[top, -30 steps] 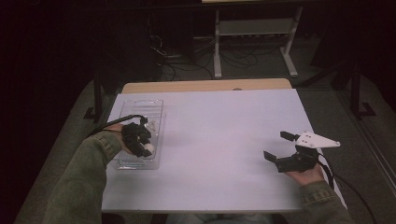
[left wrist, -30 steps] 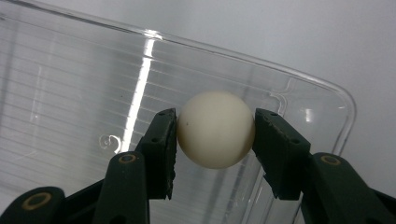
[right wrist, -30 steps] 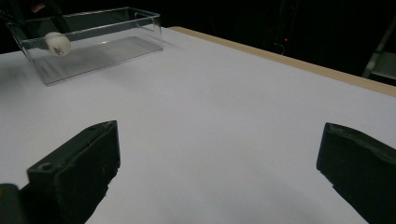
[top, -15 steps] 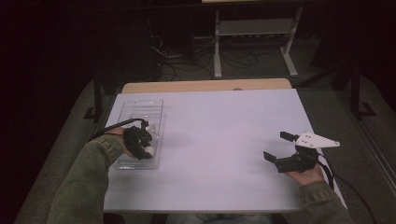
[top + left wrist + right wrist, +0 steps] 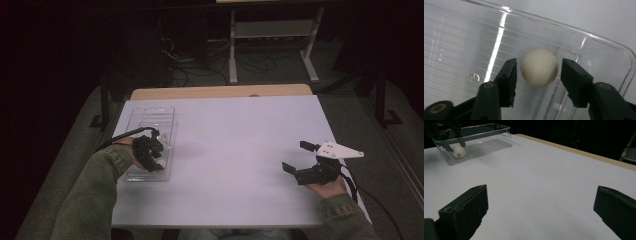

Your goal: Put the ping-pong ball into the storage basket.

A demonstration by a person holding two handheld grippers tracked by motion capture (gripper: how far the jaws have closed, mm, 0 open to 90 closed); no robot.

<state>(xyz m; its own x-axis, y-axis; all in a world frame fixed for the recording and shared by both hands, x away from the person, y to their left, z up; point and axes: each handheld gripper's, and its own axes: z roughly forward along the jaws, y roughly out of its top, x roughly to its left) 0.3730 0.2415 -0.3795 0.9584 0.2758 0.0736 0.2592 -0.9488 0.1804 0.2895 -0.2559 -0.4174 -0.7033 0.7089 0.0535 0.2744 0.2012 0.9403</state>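
High view first, from the left: my left gripper reaches down into the clear plastic tray that sits near the left edge of the white table, its cable looping back over my sleeve. Along my left gripper view, the jaws stand part open on either side of a white ball lying on the tray's ribbed floor, close to a rounded corner; a thin gap shows on each side, so I have no hold on it. The tray's wall curves just past the ball. Across the bare middle of the table, well apart from the tray, my right gripper hovers near the right edge, jaws spread wide with nothing between them. From my right gripper view, the tray and ball show far off at upper left, with open tabletop between.
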